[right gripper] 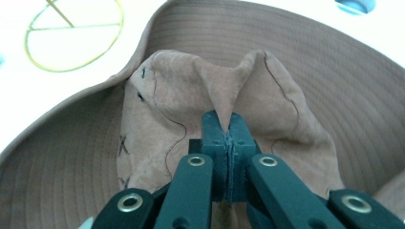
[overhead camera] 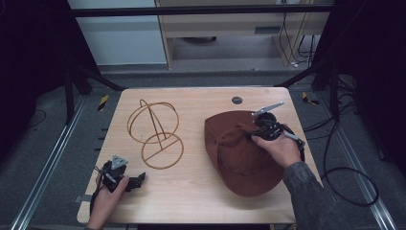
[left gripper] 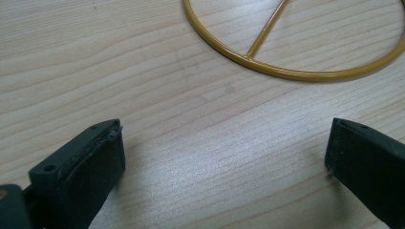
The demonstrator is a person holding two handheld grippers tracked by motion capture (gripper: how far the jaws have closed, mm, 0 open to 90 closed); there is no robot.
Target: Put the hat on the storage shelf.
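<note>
Your right hand-held gripper is clamped on a pinch of the hat's crown; in the right gripper view the jaws meet on a raised fold of the suede, with the ribbed brim curving round behind it. The hat lies brim-down on the right half of the desk, its long axis running roughly from 11 to 5 o'clock, and your grip sits near its 12 o'clock end.

Your left hand-held gripper rests near the desk's front left corner, jaws wide apart with nothing between them, pointing toward the base ring of the wire stand.

That stand is what the coming move turns on: from your right gripper it lies at about 9 o'clock, well apart from the hat, its upright hoop rising above the flat ring. Your right hand already has the hat, so it would carry it across; your left is nearer the stand and is best placed to steady the ring if it shifts.
</note>
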